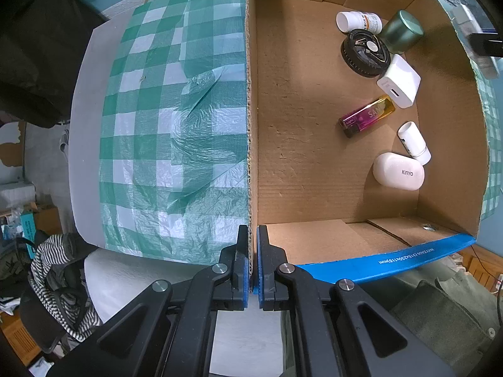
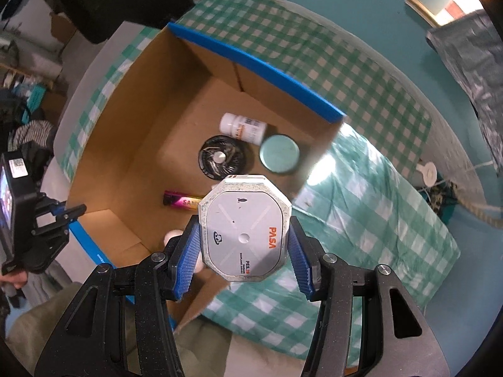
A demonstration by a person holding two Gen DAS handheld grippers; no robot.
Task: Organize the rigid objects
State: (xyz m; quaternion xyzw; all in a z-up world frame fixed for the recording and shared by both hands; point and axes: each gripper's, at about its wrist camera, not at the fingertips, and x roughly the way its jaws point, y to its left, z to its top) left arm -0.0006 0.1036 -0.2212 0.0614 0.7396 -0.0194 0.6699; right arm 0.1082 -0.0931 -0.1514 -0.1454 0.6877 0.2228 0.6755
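Observation:
My right gripper [image 2: 244,234] is shut on a grey octagonal PASA block [image 2: 243,231], held over the near right edge of the cardboard box [image 2: 132,132]. My left gripper [image 1: 251,257] is shut on the box's left wall [image 1: 250,125], near its front corner. Inside the box lie a white pill bottle [image 1: 358,21], a green tin [image 1: 402,31], a black round fan [image 1: 364,51], a white charger cube [image 1: 399,81], a pink-gold lighter [image 1: 366,116], a small white tube [image 1: 413,143] and a white KINYO case [image 1: 397,171].
The box sits on a green-and-white checked cloth [image 1: 173,119] over a white table [image 1: 85,119]. A white round thing and a rope [image 2: 427,171] lie at the right on the teal floor. Clutter and a striped cloth [image 1: 53,270] lie left of the table.

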